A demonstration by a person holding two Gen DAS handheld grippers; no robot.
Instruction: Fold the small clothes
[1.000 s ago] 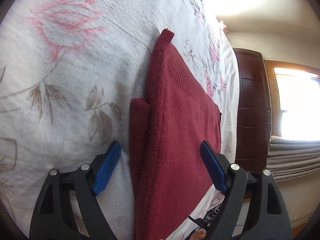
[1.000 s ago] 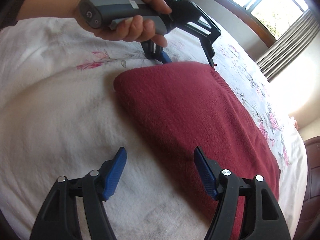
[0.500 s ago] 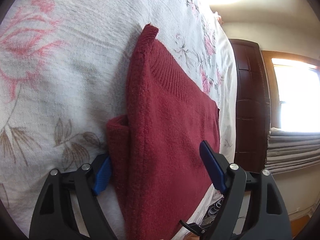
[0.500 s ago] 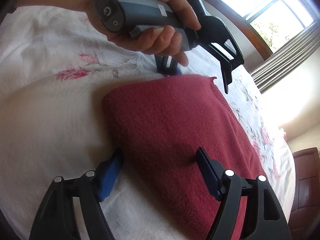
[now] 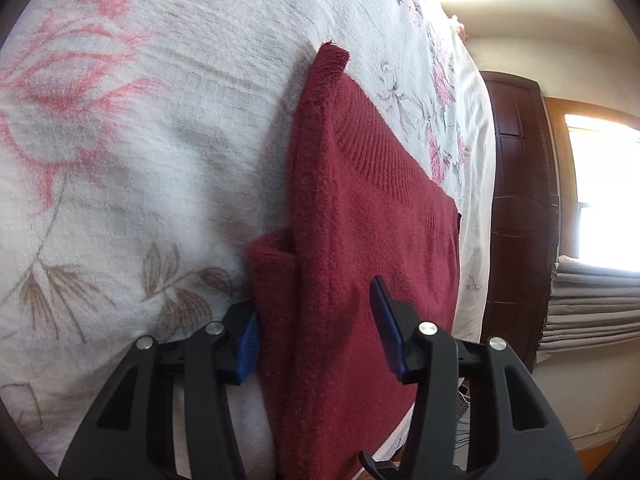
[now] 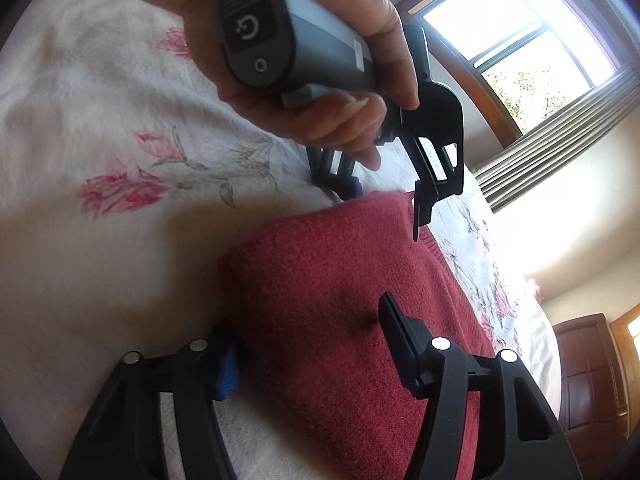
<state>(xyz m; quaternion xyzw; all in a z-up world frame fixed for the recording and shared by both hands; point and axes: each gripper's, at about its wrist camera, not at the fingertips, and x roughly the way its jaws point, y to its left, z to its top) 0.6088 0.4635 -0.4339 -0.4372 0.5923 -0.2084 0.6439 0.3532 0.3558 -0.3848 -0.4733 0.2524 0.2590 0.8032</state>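
A dark red sweater (image 5: 360,248) lies folded into a long strip on a white bedspread (image 5: 132,152) printed with pink flowers. In the left wrist view its long axis runs away from the camera, from the near edge of the bed toward the far corner, where a small flap of knit sticks up at the end. A ribbed band crosses the strip partway along. A second layer of the sweater pokes out on the left side, low down, forming a rounded fold.

The left gripper (image 5: 316,336) straddles the near end of the strip, one blue pad against the left fold, the other resting on top of the knit; the fingers stand apart with the cloth between them, not pinched tight. The right gripper (image 6: 308,352) does the same at the other corner of that end: left pad at the sweater's edge, right pad pressing a dimple into the top surface, fingers spread.

In the right wrist view a hand (image 6: 320,92) grips the grey handle of the left tool above the sweater. A window (image 6: 516,40) and a dark wooden door (image 5: 516,208) lie beyond the bed.
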